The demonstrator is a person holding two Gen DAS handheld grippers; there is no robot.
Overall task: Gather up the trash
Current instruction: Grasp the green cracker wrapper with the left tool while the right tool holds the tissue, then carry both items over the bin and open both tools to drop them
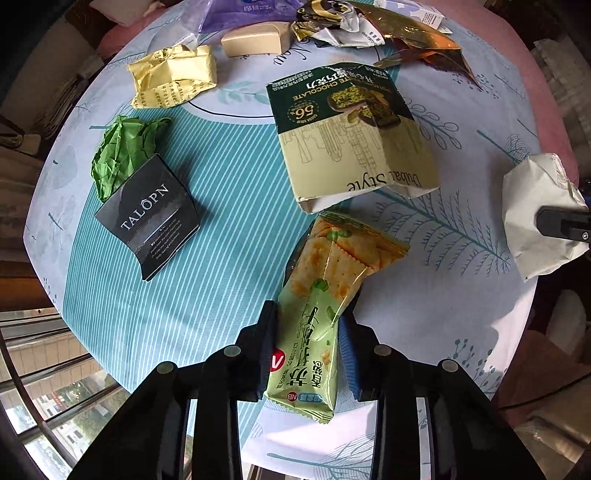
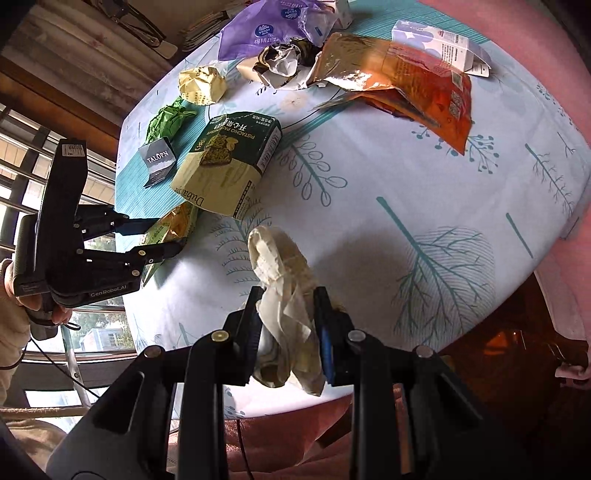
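A green cracker packet (image 1: 332, 258) lies on the leaf-patterned tablecloth (image 1: 229, 240) just below a chocolate box. My left gripper (image 1: 310, 312) points straight down and is shut on the packet's near half, its fingers pinching the wrapper from both sides. The right wrist view shows that same left gripper (image 2: 171, 233) at the table's left edge, clamped on the packet (image 2: 177, 221). My right gripper (image 2: 288, 291) is shut on a crumpled white paper (image 2: 273, 251), held above the cloth. That paper (image 1: 535, 206) also shows at the right edge of the left wrist view.
A Dubai Style chocolate box (image 1: 351, 136), a black TALOPN card (image 1: 147, 218), green crumpled paper (image 1: 122, 147) and a yellow wrapper (image 1: 173, 74) lie nearby. At the far side lie a purple bag (image 2: 266, 33), an orange foil pouch (image 2: 413, 74) and a white carton (image 2: 439, 44). Window railings stand on the left.
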